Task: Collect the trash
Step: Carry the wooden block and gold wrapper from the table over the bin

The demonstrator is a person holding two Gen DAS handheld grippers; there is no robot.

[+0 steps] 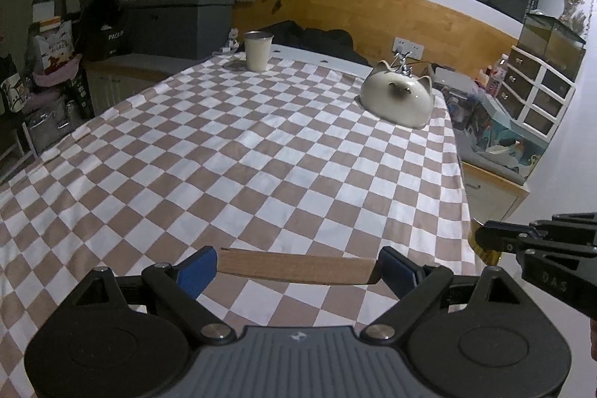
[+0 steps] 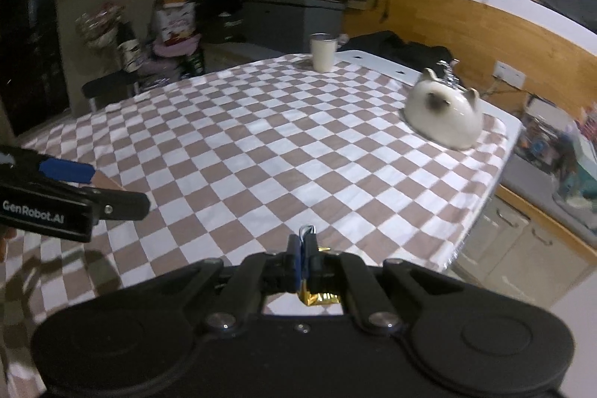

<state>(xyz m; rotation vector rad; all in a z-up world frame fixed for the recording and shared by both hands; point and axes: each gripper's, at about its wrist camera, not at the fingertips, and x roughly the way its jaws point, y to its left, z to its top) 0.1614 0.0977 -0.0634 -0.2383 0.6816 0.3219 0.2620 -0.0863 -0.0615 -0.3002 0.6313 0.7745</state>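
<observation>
While you carry both pieces of trash above the checkered tablecloth [image 1: 261, 152], the weak point is your left gripper [image 1: 296, 267]. Its jaws stand wide, bridged by a flat brown cardboard piece [image 1: 294, 265] whose ends meet the blue pads [image 1: 197, 267]. That piece looks thin and is caught only by its ends, so a little more squeeze could bow it and let it spring out, while any easing of the jaws would drop it onto the cloth.

Your right gripper [image 2: 304, 248] is pinched shut on a gold foil wrapper [image 2: 321, 297], which hangs crumpled below the closed pads. Foil is slippery, and most of it seems to lie outside the grip; a quick swing might slide it free.

Both tools sit close at the near right edge of the table, so a careless crossing could knock one load against the other.

Further off, the cream tumbler [image 1: 258, 51] and the cat-faced ceramic bowl [image 1: 397, 97] stand well apart from both grippers. No bin shows in either view, so I cannot tell where you would release.
</observation>
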